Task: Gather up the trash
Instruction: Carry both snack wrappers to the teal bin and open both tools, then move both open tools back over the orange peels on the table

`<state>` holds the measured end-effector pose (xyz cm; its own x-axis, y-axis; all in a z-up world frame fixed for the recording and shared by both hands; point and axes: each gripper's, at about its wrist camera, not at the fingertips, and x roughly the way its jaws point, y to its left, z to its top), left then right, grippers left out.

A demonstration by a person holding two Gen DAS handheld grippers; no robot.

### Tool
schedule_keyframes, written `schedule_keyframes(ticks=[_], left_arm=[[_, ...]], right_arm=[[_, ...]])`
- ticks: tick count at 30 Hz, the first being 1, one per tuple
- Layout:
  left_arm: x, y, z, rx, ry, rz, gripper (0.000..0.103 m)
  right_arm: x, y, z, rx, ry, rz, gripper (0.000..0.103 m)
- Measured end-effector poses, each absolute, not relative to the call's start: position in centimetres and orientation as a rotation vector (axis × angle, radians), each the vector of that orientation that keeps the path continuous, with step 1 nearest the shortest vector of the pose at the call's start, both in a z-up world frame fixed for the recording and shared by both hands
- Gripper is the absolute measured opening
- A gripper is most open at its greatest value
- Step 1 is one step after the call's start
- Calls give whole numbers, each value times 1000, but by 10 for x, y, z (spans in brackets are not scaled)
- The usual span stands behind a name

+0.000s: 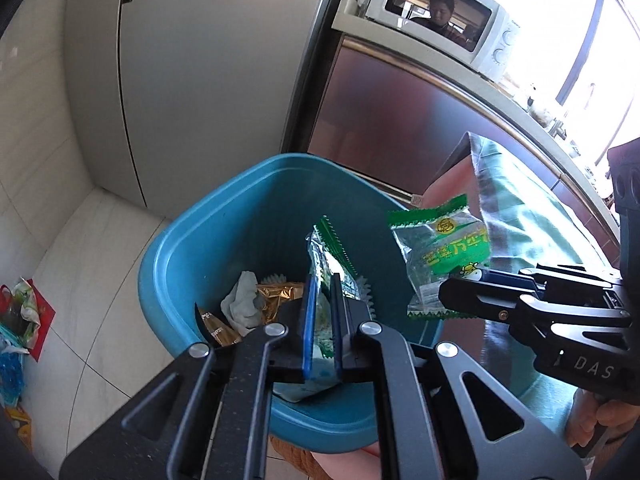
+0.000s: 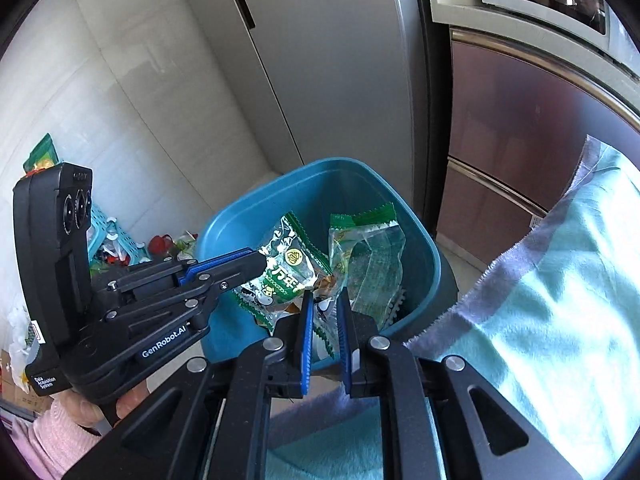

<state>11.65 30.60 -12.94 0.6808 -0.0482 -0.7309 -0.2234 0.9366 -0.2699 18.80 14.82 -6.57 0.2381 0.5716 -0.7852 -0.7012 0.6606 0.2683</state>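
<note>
Left wrist view first: our left gripper [image 1: 322, 320] is clamped on a crinkly clear-and-green plastic snack wrapper [image 1: 320, 264], held right over the mouth of the round blue plastic trash bin [image 1: 168, 256]. We'd say it's parked there so that letting go drops it straight in. At 3 o'clock the right gripper [image 1: 460, 300] comes in sideways, pinching a second green-and-clear wrapper with a yellow logo [image 1: 440, 244] over the bin's rim, same idea. Down in the bin we can see a crumpled white tissue [image 1: 242, 300] and a gold foil wrapper [image 1: 280, 294]; our own fingers cover the rest of the bin floor. At 9 o'clock a pile of colourful bags [image 1: 20, 320] sits on the tiled floor, cut off by the frame edge, so no clue whether it's trash.

Right wrist view: the right gripper's blue pads [image 2: 307, 332] are close together and its wrapper reaches down between them, but the actual contact is hidden behind crinkled plastic. The left gripper enters from 9 o'clock, closed on its wrapper above the bin. A pale turquoise fleece cloth [image 2: 560, 300] fills 4 o'clock, and what it's draped over is hidden. Wrapper text is too warped to read.
</note>
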Motion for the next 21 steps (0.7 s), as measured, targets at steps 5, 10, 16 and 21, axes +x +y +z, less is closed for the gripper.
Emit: schedule_keyframes(ticks=[5, 10, 16, 21], left_arm=[[120, 310, -143, -392, 848, 96, 12], [118, 312, -151, -401, 861, 101, 17], [109, 311, -144, -395, 836, 100, 25], [99, 298, -127, -366, 792, 81, 36]], right_arm=[[189, 149, -68, -152, 1022, 870, 23], [188, 144, -67, -134, 1016, 868, 23], [186, 127, -63, -101, 992, 863, 24], [172, 99, -52, -67, 941, 866, 27]])
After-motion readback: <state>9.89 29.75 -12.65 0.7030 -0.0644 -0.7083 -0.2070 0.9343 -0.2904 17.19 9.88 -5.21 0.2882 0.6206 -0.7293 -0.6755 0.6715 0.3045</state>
